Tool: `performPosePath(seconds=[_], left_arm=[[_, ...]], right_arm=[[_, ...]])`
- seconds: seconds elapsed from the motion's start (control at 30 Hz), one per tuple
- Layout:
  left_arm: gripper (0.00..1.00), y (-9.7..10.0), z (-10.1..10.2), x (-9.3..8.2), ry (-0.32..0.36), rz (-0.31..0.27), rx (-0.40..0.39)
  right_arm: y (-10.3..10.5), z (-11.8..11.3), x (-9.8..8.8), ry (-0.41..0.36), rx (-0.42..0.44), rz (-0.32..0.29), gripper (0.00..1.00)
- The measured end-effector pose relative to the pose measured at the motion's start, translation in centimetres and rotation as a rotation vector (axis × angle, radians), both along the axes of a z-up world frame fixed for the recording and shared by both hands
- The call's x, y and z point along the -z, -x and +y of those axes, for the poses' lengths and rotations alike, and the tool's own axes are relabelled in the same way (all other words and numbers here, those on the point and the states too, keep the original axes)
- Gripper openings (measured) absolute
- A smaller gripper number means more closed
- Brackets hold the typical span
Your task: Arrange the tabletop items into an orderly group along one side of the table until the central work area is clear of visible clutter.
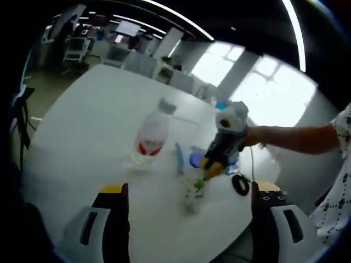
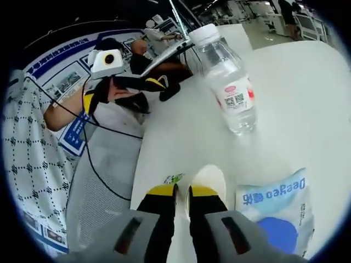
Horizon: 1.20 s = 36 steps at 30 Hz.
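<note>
A clear water bottle (image 1: pixel 151 139) (image 2: pixel 227 82) with a red-and-white label stands on the white table (image 1: pixel 93 120) (image 2: pixel 301 109). Beside it lies a blue tissue packet (image 1: pixel 179 158) (image 2: pixel 274 203). A small clear container (image 1: pixel 193 194) (image 2: pixel 211 176) with a green label sits near the table edge. My right gripper (image 1: pixel 208 169) (image 2: pixel 182 190) is at its rim, jaws almost together on it. My left gripper (image 1: pixel 189 189) (image 2: pixel 123 92) hangs wide open off the table's edge, holding nothing.
A black round object (image 1: pixel 240 184) lies by the table edge near the right gripper. The person's arm (image 1: pixel 296 137) and patterned clothing (image 2: pixel 27 153) are close. A cable (image 2: pixel 104 170) hangs beside the table. Chairs (image 1: pixel 142 63) line the far side.
</note>
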<state>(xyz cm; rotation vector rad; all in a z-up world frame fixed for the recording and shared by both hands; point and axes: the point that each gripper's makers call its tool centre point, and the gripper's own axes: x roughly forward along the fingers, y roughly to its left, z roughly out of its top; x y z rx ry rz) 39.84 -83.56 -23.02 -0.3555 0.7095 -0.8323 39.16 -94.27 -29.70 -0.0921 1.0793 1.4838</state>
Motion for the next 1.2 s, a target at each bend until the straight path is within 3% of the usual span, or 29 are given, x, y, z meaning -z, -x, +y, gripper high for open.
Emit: performPosePath(seconds=[0.13, 0.3, 0.43, 0.53, 0.6, 0.63, 0.7, 0.73, 0.77, 0.83, 1.03, 1.2], left_arm=[[0.88, 0.1, -0.2, 0.0, 0.005, -0.002, 0.008], [0.87, 0.5, -0.3, 0.3, 0.003, 0.004, 0.015], [0.87, 0.6, -0.2, 0.3, 0.013, 0.003, 0.01], [0.87, 0.5, -0.2, 0.3, 0.015, 0.0, 0.007], [0.86, 0.4, -0.2, 0.3, 0.02, 0.001, 0.003], [0.86, 0.4, -0.2, 0.3, 0.021, 0.001, 0.002], [0.86, 0.4, -0.2, 0.3, 0.024, -0.001, 0.0], [0.85, 0.3, -0.2, 0.3, 0.027, -0.004, -0.004], [0.85, 0.3, -0.2, 0.3, 0.028, -0.004, -0.006], [0.85, 0.3, -0.2, 0.3, 0.031, -0.003, -0.01], [0.83, 0.5, -0.5, 0.6, 0.036, 0.001, -0.004], [0.82, 0.5, -0.4, 0.6, 0.046, 0.0, -0.01]], right_arm=[[1.7, 0.7, -0.9, -0.028, -0.039, 0.02, 0.0], [2.4, 0.9, -0.8, -0.024, -0.049, -0.01, 0.0], [1.8, 1.3, -2.2, -0.057, -0.016, -0.068, 0.0], [0.4, 1.4, -3.1, -0.05, 0.007, -0.156, 0.0], [-1.0, 1.3, -3.8, -0.032, 0.033, -0.244, 0.0], [-2.1, 1.2, -4.3, -0.019, 0.043, -0.318, 0.0], [-3.4, 1.6, -5.0, -0.024, 0.081, -0.381, 0.0], [-4.0, 1.5, -5.1, -0.001, 0.095, -0.425, 0.0], [-5.1, 1.0, -4.7, 0.069, 0.075, -0.529, 0.0], [-6.0, 0.8, -4.0, 0.14, 0.029, -0.628, 0.0], [-6.3, 2.0, -3.1, 0.226, -0.148, -0.749, 0.0], [-7.8, 1.4, -1.4, 0.279, -0.252, -0.768, 0.0]])
